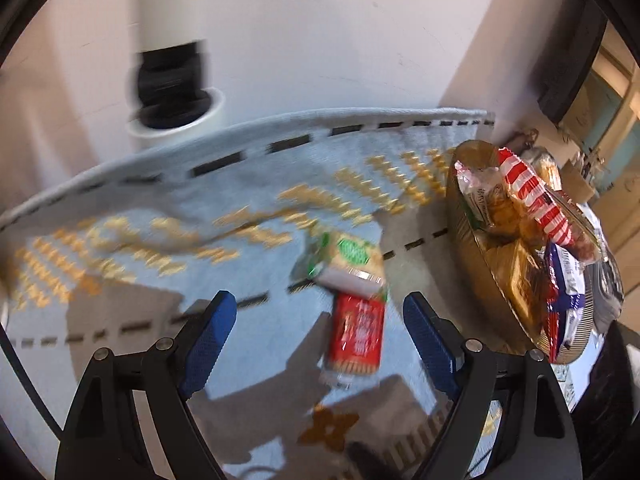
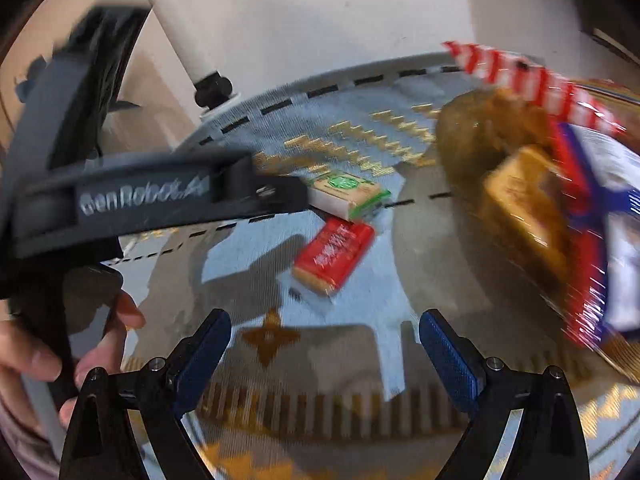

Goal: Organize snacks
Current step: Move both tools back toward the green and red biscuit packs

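1. the left tongs [image 1: 319,322] stand spread, nothing pinched between them; each finger is black plastic with a blue ribbed pad [image 1: 208,340].
2. the right tongs [image 2: 325,346] are spread as well and empty, with the same blue textured pads [image 2: 450,356].
3. between the left fingers, at about 12 o'clock, lies a red biscuit pack [image 1: 357,332], a glossy flat rectangle; its print is too blurred to read.
4. touching its far end is a green biscuit pack [image 1: 347,266], cream and green with a round green mark.
5. both packs rest on a pale blue woven cloth [image 1: 256,184] with gold zigzags and black dashed lines.
6. at 2 o'clock in the left view sits a gold tray [image 1: 466,216], round and shiny, heaped with crinkly wrapped snacks, among them a red-and-white striped bag [image 1: 532,200]; its right rim is cut off.
7. in the right view at 9 o'clock a hand [image 2: 36,356] grips the handle of the other tongs, heavily blurred.
8. a white post [image 2: 176,20] on a black foot stands beyond the cloth at 11 o'clock.
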{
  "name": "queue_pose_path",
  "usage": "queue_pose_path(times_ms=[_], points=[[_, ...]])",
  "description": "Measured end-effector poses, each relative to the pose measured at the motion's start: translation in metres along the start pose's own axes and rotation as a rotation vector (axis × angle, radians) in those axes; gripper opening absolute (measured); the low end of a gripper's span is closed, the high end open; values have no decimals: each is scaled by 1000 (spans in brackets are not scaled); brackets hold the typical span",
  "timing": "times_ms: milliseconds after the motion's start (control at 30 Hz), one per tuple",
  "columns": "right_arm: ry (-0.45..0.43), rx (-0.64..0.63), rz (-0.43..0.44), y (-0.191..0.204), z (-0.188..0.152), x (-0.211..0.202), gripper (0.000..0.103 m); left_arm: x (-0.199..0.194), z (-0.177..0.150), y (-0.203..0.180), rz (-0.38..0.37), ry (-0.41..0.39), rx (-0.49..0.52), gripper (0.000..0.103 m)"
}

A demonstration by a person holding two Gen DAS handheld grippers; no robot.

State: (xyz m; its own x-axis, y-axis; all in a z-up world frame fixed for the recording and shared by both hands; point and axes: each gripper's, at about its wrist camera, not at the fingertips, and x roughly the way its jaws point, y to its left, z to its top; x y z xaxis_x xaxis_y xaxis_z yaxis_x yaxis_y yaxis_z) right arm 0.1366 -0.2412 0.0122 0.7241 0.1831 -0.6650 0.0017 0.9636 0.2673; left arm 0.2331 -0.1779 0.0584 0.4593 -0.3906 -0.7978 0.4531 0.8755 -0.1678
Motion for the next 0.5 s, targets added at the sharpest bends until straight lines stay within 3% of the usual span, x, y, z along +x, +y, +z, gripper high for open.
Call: queue_pose_path(times_ms=[67, 167, 267, 333, 367, 400, 433, 467, 500], points=[[-3, 34, -8, -4, 6, 12, 93, 11, 6, -6, 66, 9, 74, 85], [-15, 47, -21, -10, 14, 24, 93, 24, 7, -12, 16, 49, 139, 84], [-21, 49, -26, -8, 18, 29, 93, 40, 7, -13, 25, 84, 177, 85], [-20, 45, -39, -5, 20, 33, 93, 42, 8, -16, 43, 60, 209, 85], [-22, 45, -44, -4, 21, 34, 86, 44, 7, -18, 50, 47, 225, 83], [-25, 38, -23, -2, 21, 35, 72, 45, 6, -20, 61, 41, 237, 73], [-20, 21, 41, 2, 21, 36, 64, 48, 4, -27, 119, 31, 278, 64], [-21, 20, 44, 6, 22, 38, 55, 49, 3, -32, 141, 16, 292, 61], [-26, 29, 46, 5, 20, 37, 51, 50, 3, -34, 155, 13, 288, 54]])
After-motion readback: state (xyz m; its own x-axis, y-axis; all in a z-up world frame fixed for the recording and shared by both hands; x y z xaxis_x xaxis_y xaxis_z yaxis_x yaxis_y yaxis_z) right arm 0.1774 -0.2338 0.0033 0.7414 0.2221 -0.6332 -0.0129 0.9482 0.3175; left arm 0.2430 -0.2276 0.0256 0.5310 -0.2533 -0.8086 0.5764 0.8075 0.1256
